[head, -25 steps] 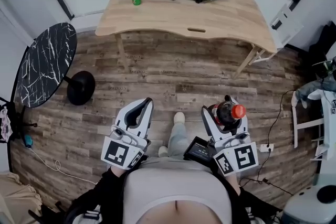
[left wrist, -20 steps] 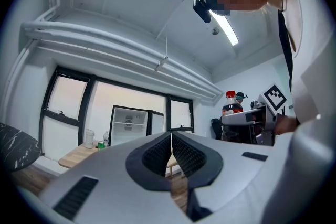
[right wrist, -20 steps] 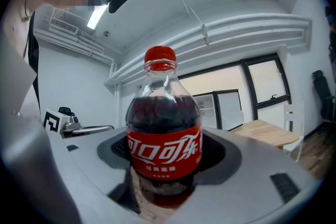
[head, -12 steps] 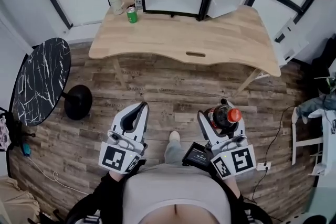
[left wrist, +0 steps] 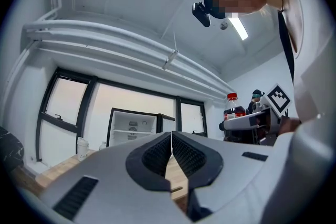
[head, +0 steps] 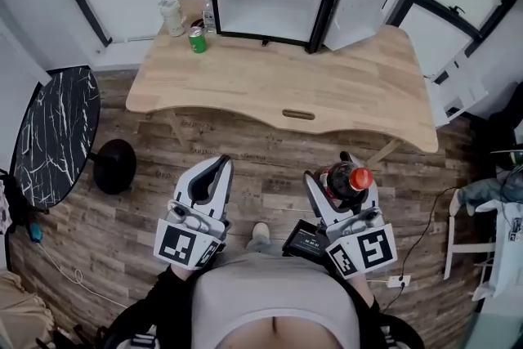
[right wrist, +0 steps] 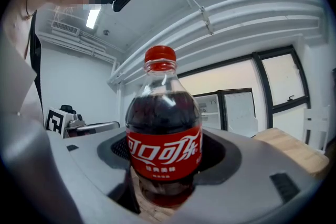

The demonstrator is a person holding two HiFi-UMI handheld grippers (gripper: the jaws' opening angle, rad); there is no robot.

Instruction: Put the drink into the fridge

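The drink, a cola bottle (right wrist: 164,134) with a red cap, stands upright between the jaws of the right gripper (head: 345,177), which pinch it at the label. It is held over the wooden floor, close to the person's body at about 1 o'clock, and well apart from the fridge.

The left gripper (head: 222,164), at about 11 o'clock, has its jaws pressed together with nothing between them.

I judge the task to be at an early stage: the bottle is picked up, but carrying it across and placing it inside remain.

The fridge (head: 270,0) stands at 12 o'clock on the far edge of the table (head: 351,86). Its door (head: 359,0) is swung open to the right, and the inside looks empty, showing only a white shelf. Beside it, at 11 o'clock, stand a green can (head: 197,39) and a white cup (head: 172,16).
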